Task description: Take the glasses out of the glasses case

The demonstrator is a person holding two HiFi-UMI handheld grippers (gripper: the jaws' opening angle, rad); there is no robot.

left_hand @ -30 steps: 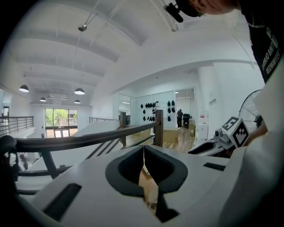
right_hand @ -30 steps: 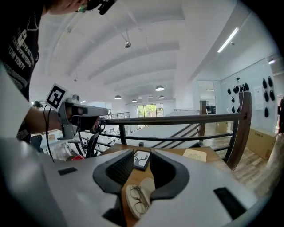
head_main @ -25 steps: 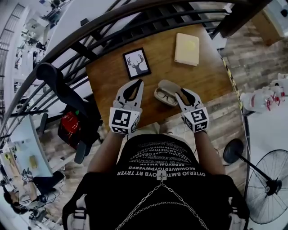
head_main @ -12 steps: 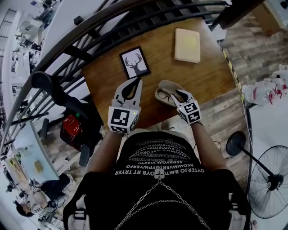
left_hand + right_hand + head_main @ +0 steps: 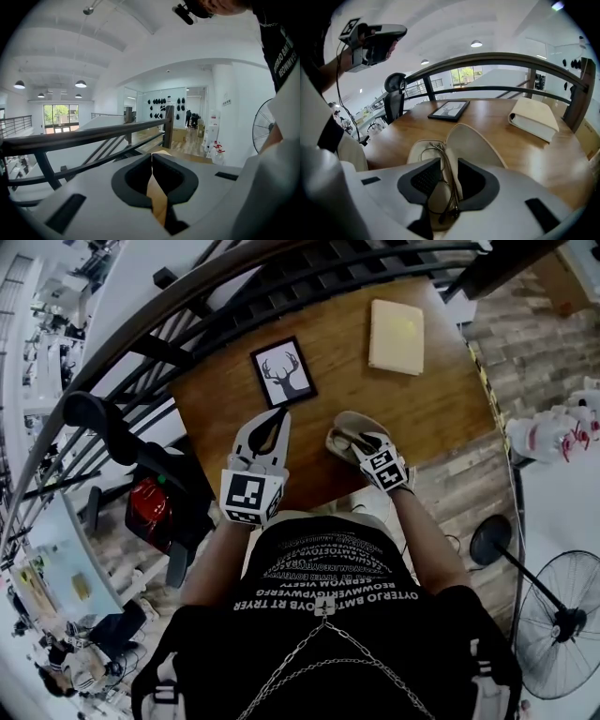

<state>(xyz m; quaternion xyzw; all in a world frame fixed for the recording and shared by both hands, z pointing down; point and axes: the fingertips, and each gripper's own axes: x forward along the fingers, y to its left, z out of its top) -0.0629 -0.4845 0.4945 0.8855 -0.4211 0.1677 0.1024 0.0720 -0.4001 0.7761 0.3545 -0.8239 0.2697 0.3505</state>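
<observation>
The glasses case (image 5: 345, 423) lay open on the surface (image 5: 422, 404) with the glasses (image 5: 440, 152) inside, nothing lifted yet! The right tongs (image 5: 356, 440) were down over them, jaws opening either side of the frame, no grip made; the left tongs (image 5: 279, 414) hung closed and empty nearby

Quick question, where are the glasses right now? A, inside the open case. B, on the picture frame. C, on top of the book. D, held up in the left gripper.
A: the right gripper view shows the glasses lying inside the open case, with the right gripper over them, its jaws opening on either side of them.
</observation>
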